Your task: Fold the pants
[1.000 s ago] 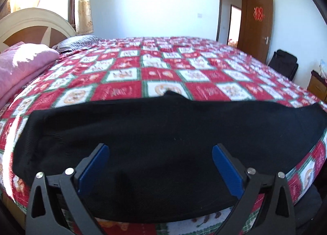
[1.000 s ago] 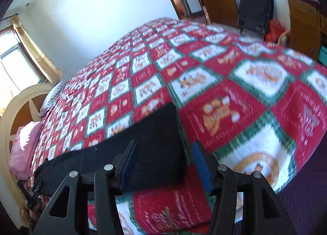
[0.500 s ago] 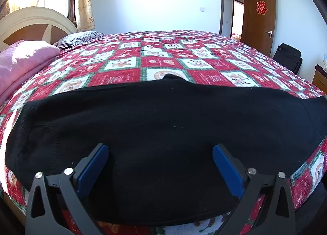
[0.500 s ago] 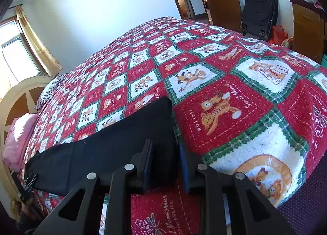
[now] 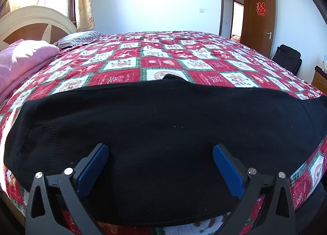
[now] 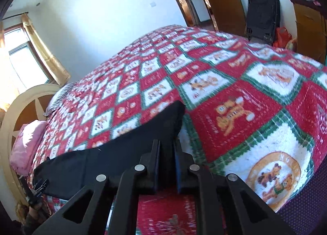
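Black pants (image 5: 163, 132) lie lengthwise along the near edge of a bed with a red, white and green checked cover (image 5: 155, 63). My left gripper (image 5: 159, 149) stands open over the wide part of the pants, its blue pads apart with only flat fabric beneath. In the right wrist view the pants (image 6: 102, 163) run off to the left. My right gripper (image 6: 166, 143) is closing its jaws on the narrow leg end, and the black cloth fills the small gap between the pads.
A folded pink blanket (image 5: 24, 59) and a striped pillow (image 5: 79, 37) lie by the cream headboard (image 5: 34, 20) at the left. A black suitcase (image 6: 262, 14) and wooden furniture (image 6: 308, 28) stand past the bed's far corner, near the brown door (image 5: 259, 20).
The right gripper's jaws have come together from wide apart onto the leg end of the pants. The left gripper stays open and has barely moved.
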